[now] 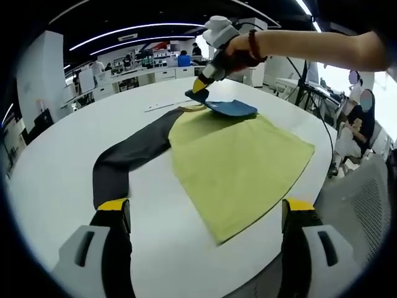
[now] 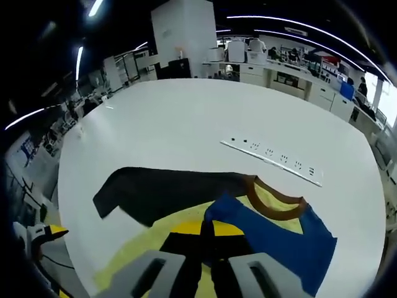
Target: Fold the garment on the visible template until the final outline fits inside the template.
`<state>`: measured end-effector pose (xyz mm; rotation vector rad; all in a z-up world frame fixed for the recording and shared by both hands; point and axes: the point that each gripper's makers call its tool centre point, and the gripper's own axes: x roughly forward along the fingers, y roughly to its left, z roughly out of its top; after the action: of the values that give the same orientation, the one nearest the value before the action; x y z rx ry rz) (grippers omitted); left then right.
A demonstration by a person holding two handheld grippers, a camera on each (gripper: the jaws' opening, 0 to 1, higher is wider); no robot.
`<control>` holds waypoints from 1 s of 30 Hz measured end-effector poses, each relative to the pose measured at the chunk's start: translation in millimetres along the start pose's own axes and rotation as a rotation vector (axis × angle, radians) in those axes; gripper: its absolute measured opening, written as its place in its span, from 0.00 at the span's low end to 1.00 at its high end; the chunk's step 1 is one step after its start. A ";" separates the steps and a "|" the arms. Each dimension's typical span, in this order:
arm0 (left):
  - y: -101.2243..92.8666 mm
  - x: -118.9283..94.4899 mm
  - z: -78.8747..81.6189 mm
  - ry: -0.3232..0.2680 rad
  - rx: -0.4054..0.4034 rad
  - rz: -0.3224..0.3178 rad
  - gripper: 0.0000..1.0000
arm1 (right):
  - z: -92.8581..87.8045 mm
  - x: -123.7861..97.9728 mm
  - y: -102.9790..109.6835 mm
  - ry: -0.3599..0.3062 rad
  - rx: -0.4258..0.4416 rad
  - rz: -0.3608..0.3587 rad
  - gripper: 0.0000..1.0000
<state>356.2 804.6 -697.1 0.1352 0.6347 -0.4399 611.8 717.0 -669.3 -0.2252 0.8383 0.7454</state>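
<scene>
The garment [image 1: 239, 164], a shirt with a yellow-green body, a black sleeve [image 1: 127, 158], a blue sleeve [image 1: 231, 108] and a brown collar [image 2: 276, 197], lies flat on the round white table [image 1: 74, 180]; its lower corner reaches close to the near table edge, and bare tabletop extends widely to the left and beyond the collar. The left gripper [image 1: 205, 214] hovers over the near table edge with jaws set wide apart and holding nothing, while the right gripper [image 2: 205, 239] has its jaws closed on the blue sleeve, lifted just off the shirt body. A white strip [image 2: 273, 160] with dark markings lies beyond the collar; the markings are too small to read.
</scene>
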 end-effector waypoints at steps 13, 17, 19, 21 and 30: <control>2.1 0.5 -1.5 -0.002 -0.003 0.002 0.99 | -0.4 9.6 18.5 0.002 0.001 0.028 0.00; 2.1 0.3 -2.5 0.002 0.003 0.003 0.98 | -4.4 15.0 23.5 0.015 -0.012 0.033 0.00; 2.5 -0.2 -1.9 -0.002 -0.001 0.005 0.98 | -7.1 18.1 24.4 0.020 -0.013 0.033 0.00; 3.4 -0.5 -2.7 0.001 -0.002 0.007 0.98 | -9.8 21.2 26.7 0.021 -0.008 0.039 0.00; 5.2 -0.2 -7.9 0.012 -0.011 0.011 0.99 | -18.3 35.9 33.0 0.035 -0.003 0.058 0.00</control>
<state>354.1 811.4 -703.3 0.1309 0.6473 -0.4250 594.3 750.9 -704.8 -0.2178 0.8803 0.7989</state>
